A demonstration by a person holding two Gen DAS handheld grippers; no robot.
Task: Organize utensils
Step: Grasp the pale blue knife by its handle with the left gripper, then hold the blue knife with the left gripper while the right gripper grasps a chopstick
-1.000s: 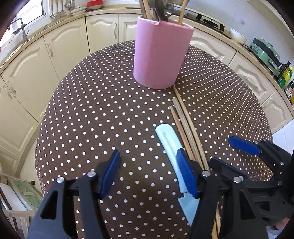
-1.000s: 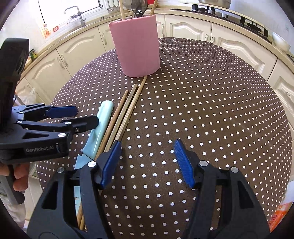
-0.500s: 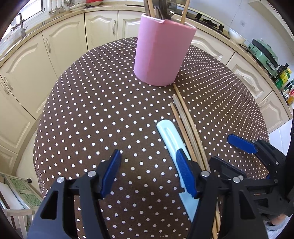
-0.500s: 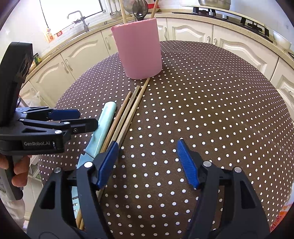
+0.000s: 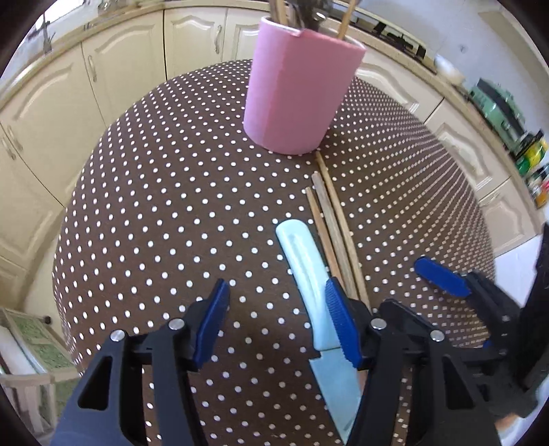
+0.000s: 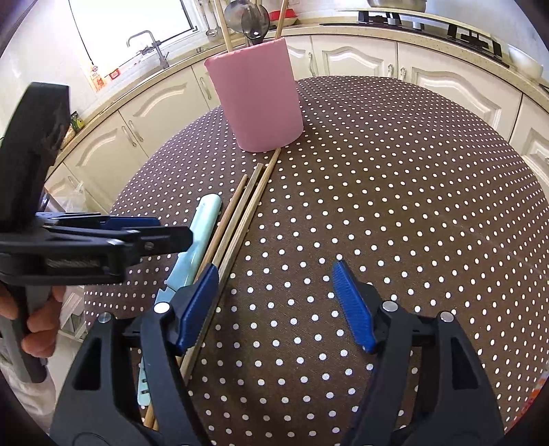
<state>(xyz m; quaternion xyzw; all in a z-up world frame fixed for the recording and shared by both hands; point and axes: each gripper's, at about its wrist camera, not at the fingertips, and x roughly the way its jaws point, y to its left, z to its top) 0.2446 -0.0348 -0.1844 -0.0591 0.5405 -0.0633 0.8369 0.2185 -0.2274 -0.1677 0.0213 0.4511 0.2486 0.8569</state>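
A pink utensil holder stands at the far side of the dotted table, with chopsticks and spoons in it; it also shows in the right wrist view. Three wooden chopsticks lie side by side in front of it. A pale green knife lies left of them, handle toward the holder. My left gripper is open above the table, its right finger over the knife. My right gripper is open and empty, its left finger over the chopsticks.
The table has a brown cloth with white dots. Cream kitchen cabinets ring the table. A sink tap and a hob sit on the counter behind. A green appliance stands at the far right.
Both grippers have drawn back and up a little, so the holder looks farther off. The knife and chopsticks have not moved. Both grippers stay open.
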